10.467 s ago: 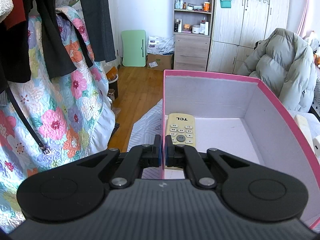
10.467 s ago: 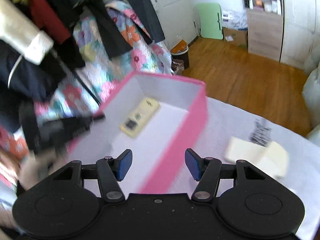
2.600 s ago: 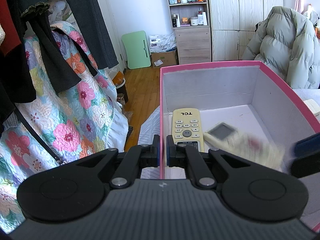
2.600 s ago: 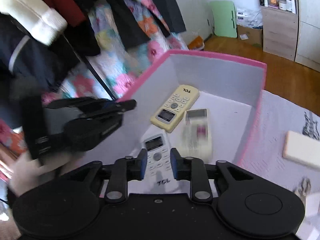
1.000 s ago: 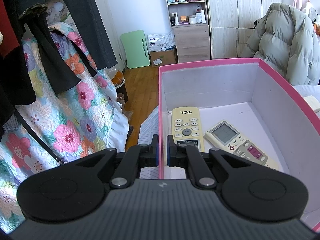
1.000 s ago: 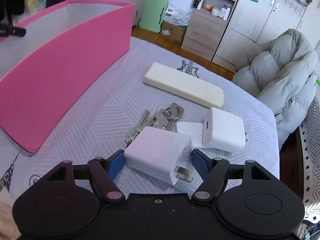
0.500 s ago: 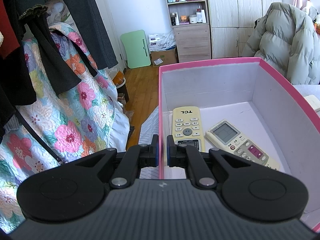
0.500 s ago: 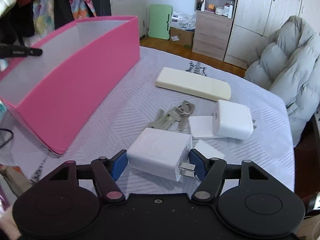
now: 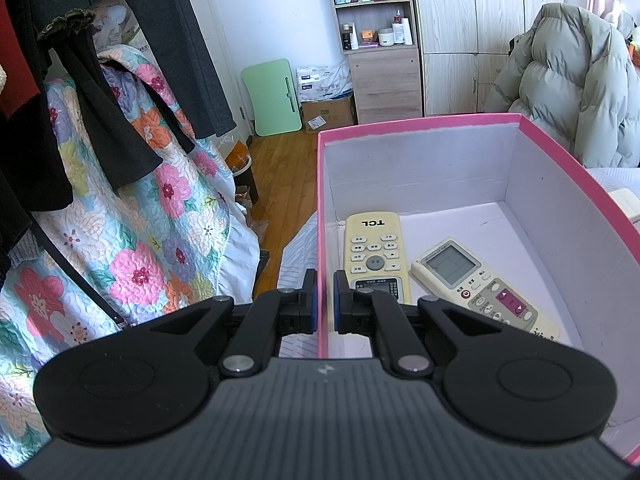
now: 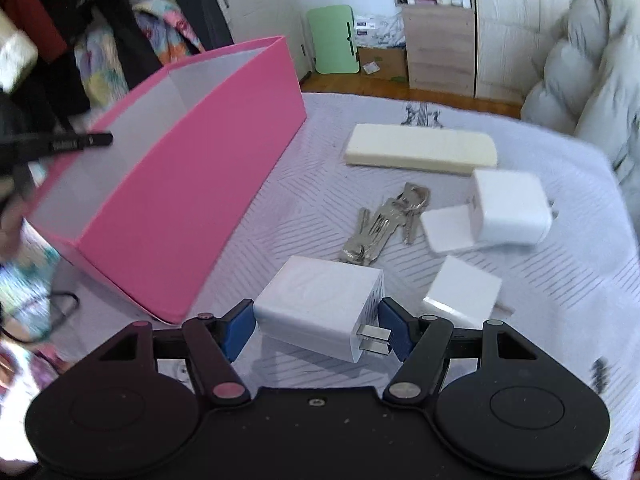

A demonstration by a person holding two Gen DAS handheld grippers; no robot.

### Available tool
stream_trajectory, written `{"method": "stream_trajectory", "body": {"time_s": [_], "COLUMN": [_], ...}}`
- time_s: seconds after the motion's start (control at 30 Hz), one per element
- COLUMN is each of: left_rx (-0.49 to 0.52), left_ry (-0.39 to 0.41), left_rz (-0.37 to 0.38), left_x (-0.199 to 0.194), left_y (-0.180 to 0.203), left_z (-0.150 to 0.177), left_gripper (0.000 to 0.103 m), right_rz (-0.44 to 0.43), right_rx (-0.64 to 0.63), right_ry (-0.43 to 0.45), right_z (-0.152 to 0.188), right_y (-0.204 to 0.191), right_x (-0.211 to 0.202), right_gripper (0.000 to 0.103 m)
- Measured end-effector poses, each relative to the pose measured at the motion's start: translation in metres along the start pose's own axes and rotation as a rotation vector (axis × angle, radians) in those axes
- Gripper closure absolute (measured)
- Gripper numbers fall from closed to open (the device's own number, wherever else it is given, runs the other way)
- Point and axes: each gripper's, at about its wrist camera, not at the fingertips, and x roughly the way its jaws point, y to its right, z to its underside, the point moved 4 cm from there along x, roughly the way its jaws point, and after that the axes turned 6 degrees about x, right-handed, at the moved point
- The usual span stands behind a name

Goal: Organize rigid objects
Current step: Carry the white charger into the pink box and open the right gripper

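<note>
Left wrist view: left gripper [image 9: 323, 307] is clamped on the near wall of the pink box [image 9: 420, 125], one pad outside, one inside, jaws nearly together with only the cardboard between. Inside lie two remotes, the yellow TCL remote [image 9: 375, 256] against the left wall and the white display remote [image 9: 480, 286] beside it at an angle, the two close at their near ends. Risk here: the wall is thin card, so any pull or twist from this hand could tilt or drag the box and slide the remotes; floor space to the right is free, but a drop onto the remotes would pile things up. Right wrist view: right gripper [image 10: 316, 330] stands wide with the large white charger [image 10: 320, 306] between its blue pads; the left pad looks in contact with the body, while the right pad sits by the prongs [image 10: 374, 340], so I judge the hold to be off-centre. Whether the charger is lifted clear of the patterned tabletop [image 10: 560, 320] cannot be told. The frame is smeared, which suggests motion. Risks: the smooth block may rotate or slip out, landing on the keys [image 10: 384, 224] or the small white adapter [image 10: 462, 292] just beside; a low carry could strike the box rim. The cream remote [image 10: 420, 150] and second charger [image 10: 510, 208] lie farther off.
</note>
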Motion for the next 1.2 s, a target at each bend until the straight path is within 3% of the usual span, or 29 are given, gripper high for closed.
{"method": "stream_trajectory", "body": {"time_s": [0.17,0.27,0.43,0.6,0.73,0.87,1.07,1.2], "left_rx": [-0.001,0.000,0.006,0.005,0.027,0.044,0.027,0.013], "left_ry": [0.000,-0.002,-0.003,-0.004,-0.003,0.009,0.020,0.023], "left_rz": [0.000,0.001,0.003,0.000,-0.031,-0.044,-0.033,-0.022], "left_x": [0.000,0.000,0.000,0.001,0.000,-0.003,-0.005,-0.005], "left_y": [0.000,0.000,0.001,0.001,0.006,0.009,0.006,0.003], "left_z": [0.000,0.000,0.001,0.000,-0.001,-0.001,-0.001,0.000], "left_gripper": [0.098,0.098,0.098,0.098,0.098,0.098,0.098,0.098], "right_rz": [-0.082,-0.122,-0.172,-0.266,-0.320,-0.287,-0.337,-0.307], "right_rx": [0.115,0.177,0.102,-0.117,-0.307,-0.423,-0.439,-0.439], "right_ry": [-0.012,0.023,0.139,0.183,0.081,-0.051,-0.209,-0.282], "right_z": [0.001,-0.002,-0.030,-0.071,-0.093,-0.097,-0.093,-0.087], "right_y": [0.007,0.008,-0.021,-0.075,-0.125,-0.160,-0.191,-0.200], "right_x": [0.004,-0.002,-0.034,-0.055,-0.037,0.004,0.060,0.094], "right_gripper": [0.031,0.031,0.031,0.031,0.031,0.031,0.031,0.031]}}
